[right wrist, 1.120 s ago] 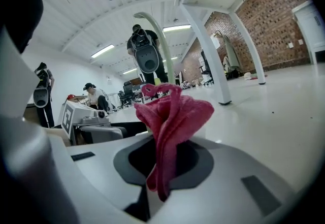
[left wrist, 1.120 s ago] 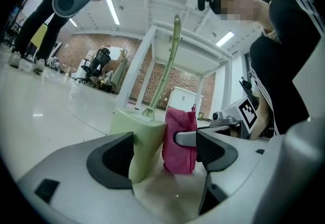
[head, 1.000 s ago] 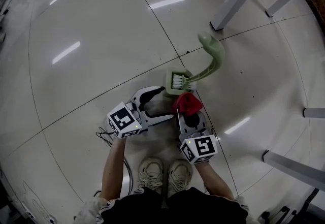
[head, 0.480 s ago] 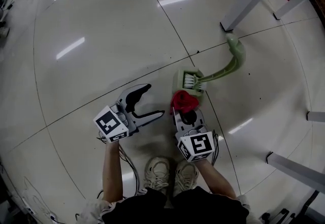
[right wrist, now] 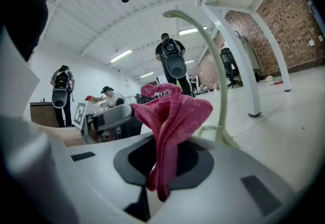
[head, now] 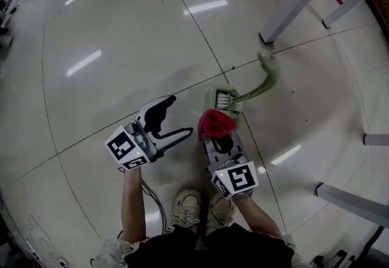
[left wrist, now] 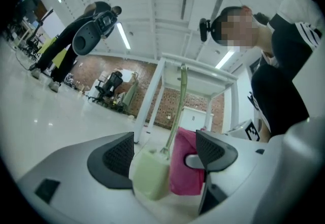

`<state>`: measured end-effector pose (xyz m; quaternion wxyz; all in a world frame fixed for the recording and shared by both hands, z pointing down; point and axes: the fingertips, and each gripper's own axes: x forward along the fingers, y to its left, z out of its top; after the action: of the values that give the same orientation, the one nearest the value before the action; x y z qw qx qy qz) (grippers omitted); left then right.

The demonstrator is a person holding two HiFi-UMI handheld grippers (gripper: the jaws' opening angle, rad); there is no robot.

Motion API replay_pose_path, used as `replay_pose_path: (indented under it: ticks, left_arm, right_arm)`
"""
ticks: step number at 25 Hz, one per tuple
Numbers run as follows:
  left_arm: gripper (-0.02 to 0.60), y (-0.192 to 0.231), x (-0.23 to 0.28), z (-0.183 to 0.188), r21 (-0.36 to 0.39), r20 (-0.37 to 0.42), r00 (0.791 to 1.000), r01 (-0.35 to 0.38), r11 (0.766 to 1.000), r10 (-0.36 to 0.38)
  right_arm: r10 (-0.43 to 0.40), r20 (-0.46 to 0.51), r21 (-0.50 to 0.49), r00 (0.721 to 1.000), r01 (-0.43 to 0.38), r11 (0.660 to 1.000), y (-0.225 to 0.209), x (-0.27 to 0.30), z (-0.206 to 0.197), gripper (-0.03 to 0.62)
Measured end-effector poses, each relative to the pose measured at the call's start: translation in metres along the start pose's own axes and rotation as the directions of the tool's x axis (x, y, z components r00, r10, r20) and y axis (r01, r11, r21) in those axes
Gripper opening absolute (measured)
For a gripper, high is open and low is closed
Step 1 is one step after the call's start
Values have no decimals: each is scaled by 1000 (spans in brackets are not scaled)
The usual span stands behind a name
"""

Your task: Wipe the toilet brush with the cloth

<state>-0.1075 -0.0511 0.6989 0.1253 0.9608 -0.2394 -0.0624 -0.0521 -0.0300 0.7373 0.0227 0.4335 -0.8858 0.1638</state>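
Left gripper (head: 180, 115) gapes empty, right gripper (head: 217, 138) pinches the cloth (head: 214, 122) — the unheld brush (head: 243, 95) at 1 o'clock may skid away.

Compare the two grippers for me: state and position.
The left gripper has its jaws wide apart and holds nothing; the right gripper is shut on the pink cloth. The left gripper sits off to the side of the green brush; the right gripper has its cloth right beside the brush head. Both point toward the brush.

Left tool (head: 181, 115) backed off brush (head: 226, 100) — now apart.
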Motion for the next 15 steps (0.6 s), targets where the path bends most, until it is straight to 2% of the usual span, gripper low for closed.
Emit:
replay_pose_path:
  ticks: [4, 6, 8, 13, 14, 15]
  left_arm:
    - [360, -9, 40, 67, 76, 61, 995, 80, 994, -85]
    - [360, -24, 60, 115, 95, 137, 974, 166, 982, -178]
    - [360, -38, 82, 153, 105, 172, 945, 262, 959, -277]
    - [343, -67, 119, 191, 146, 94, 900, 409, 900, -425]
    - [275, -72, 123, 198, 150, 102, 891, 426, 892, -443]
    - [245, -74, 126, 203, 157, 111, 886, 432, 888, -451]
  right_arm:
    - [-21, 3, -42, 1000, 21, 999, -13, -40, 30, 31]
    - [-46, 18, -79, 999, 48, 996, -26, -56, 51, 32]
    - [-77, 30, -106, 997, 80, 991, -42, -69, 67, 31]
    - [-135, 33, -124, 990, 138, 983, -76, -89, 96, 31]
    - [-144, 37, -128, 989, 148, 981, -82, -92, 101, 32]
    - [-150, 41, -131, 988, 154, 979, -87, -93, 106, 31]
